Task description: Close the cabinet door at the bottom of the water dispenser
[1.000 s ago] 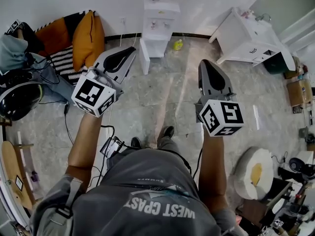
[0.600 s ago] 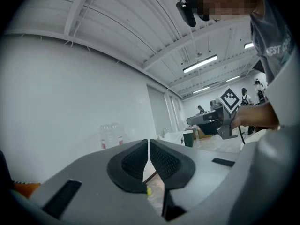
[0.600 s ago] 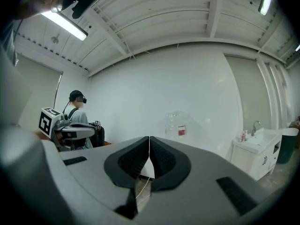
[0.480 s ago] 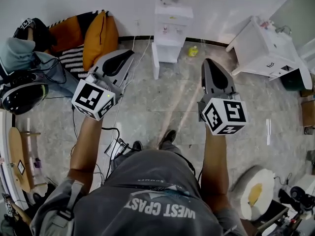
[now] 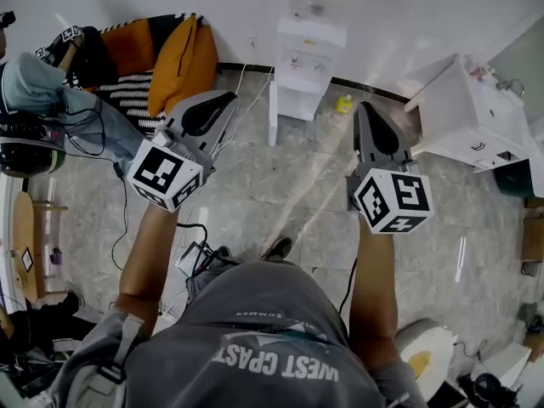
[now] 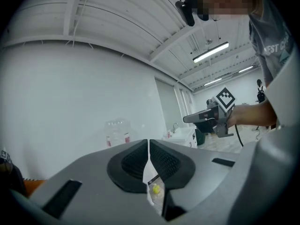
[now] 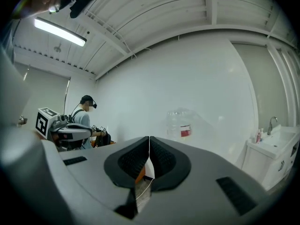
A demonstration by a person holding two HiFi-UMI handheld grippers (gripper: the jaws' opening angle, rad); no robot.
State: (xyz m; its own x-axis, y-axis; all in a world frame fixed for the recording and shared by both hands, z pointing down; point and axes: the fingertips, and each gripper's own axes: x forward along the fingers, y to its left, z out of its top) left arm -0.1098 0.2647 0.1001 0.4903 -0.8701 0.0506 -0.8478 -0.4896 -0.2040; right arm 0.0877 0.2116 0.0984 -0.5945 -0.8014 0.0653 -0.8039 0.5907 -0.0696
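While the left gripper (image 5: pixel 228 100) and right gripper (image 5: pixel 366 109) have fingers clenched on nothing, the cabinet door (image 5: pixel 274 116) stands open at top middle. It looks light and stiff; push its free edge.

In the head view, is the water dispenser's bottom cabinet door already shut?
No, the cabinet door sticks out from the water dispenser into the room.

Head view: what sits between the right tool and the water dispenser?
Between right tool and water dispenser: a small yellow object on the floor, otherwise bare. The head view shows it.
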